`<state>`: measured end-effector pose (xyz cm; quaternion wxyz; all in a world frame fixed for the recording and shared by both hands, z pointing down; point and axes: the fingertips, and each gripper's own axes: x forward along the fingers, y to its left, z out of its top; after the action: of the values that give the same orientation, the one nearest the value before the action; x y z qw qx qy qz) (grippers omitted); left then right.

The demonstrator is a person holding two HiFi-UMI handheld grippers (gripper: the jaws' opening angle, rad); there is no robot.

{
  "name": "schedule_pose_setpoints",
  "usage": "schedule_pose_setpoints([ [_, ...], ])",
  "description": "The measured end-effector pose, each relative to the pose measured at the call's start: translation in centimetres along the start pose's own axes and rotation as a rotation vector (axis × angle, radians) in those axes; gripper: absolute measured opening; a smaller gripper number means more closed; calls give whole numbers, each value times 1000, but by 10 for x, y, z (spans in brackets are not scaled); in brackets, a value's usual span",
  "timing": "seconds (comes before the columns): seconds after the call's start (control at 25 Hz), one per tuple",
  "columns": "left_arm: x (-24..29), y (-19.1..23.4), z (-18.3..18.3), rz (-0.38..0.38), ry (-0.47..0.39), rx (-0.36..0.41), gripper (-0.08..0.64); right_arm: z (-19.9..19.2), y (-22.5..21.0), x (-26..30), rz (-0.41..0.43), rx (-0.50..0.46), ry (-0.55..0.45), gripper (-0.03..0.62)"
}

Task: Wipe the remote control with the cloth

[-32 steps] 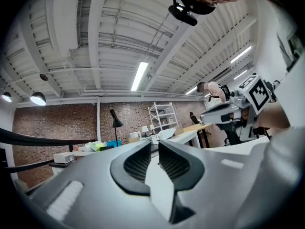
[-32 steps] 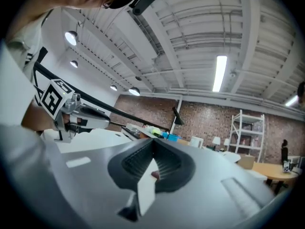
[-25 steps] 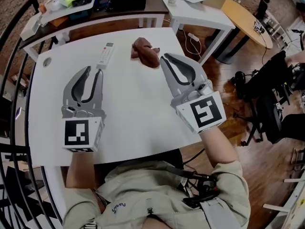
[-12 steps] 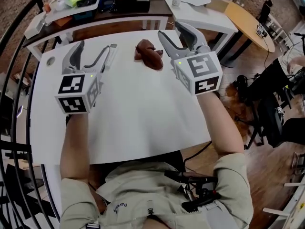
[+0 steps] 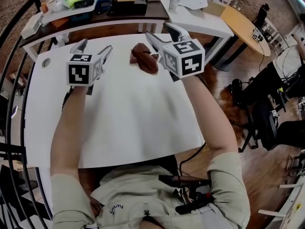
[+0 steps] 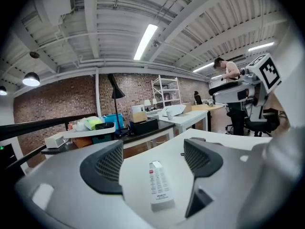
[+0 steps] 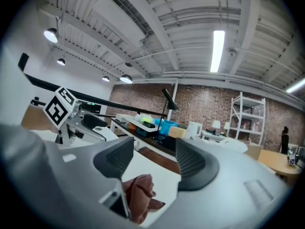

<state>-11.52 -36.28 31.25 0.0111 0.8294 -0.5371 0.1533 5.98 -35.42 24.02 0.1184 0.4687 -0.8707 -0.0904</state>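
Note:
On the white table [image 5: 133, 113] a white remote control [image 6: 158, 185] lies flat, and it shows between the two jaws in the left gripper view. My left gripper [image 5: 95, 49] [image 6: 152, 161] hovers low over it; its jaws are opening and no pad touches the remote. In the head view the gripper hides most of the remote. A crumpled brown cloth [image 5: 144, 56] [image 7: 140, 197] lies near the far edge. My right gripper [image 5: 162, 32] [image 7: 153, 161] reaches over the cloth, jaws opening, with the cloth below and between them and not gripped.
Past the table's far edge stand a dark shelf [image 5: 95, 4] with boxes and a blue bin, a white side table [image 5: 200, 8] and a round wooden table [image 5: 243, 20]. A black railing [image 5: 14, 80] curves along the left. A cable hole [image 5: 46, 62] marks the table's left corner.
Both grippers have moved from the middle of the table to its far edge, the left to the remote and the right to the cloth. Both pairs of jaws went from shut to wide apart.

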Motion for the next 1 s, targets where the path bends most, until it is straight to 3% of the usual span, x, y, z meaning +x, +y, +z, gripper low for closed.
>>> schedule_pose_setpoints([
  [0.4,44,-6,-55,-67,150,-90,394,-57,18,51,63,28,193,298],
  [0.6,49,-2,-73,-51,225,-102,394,-83,26,62,90,50,267,304],
  [1.0,61,-5,-110,-88,386,-108,400,-99,24,64,113,105,304,313],
])
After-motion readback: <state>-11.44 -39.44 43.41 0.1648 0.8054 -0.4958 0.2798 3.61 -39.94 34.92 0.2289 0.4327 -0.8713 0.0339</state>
